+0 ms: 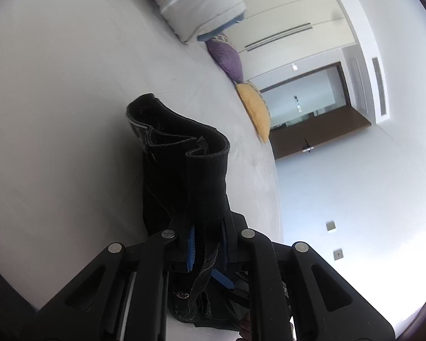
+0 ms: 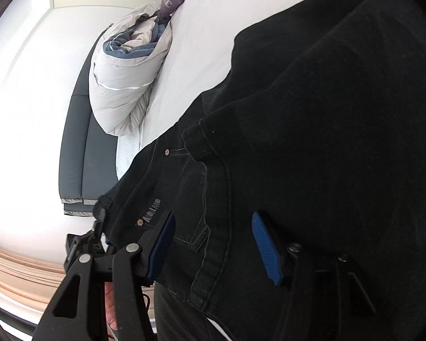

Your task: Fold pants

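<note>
The black pants (image 1: 184, 170) are lifted above a white bed (image 1: 56, 99). In the left wrist view, my left gripper (image 1: 207, 241) is shut on a bunched part of the pants near the waistband, and the fabric stands up in front of the blue pads (image 1: 190, 248). In the right wrist view, the pants (image 2: 312, 142) fill most of the frame, with the pocket, rivets and a label showing. My right gripper (image 2: 213, 244) is open, its blue pads (image 2: 265, 250) wide apart, with the waist fabric lying between them.
A rolled grey duvet (image 1: 201, 2) lies at the head of the bed, also in the right wrist view (image 2: 122, 85). A purple cushion (image 1: 227, 59) and a yellow cushion (image 1: 258, 113) lie along the bed edge. A dark headboard (image 2: 79, 153) and wardrobe doors (image 1: 292, 14) stand beyond.
</note>
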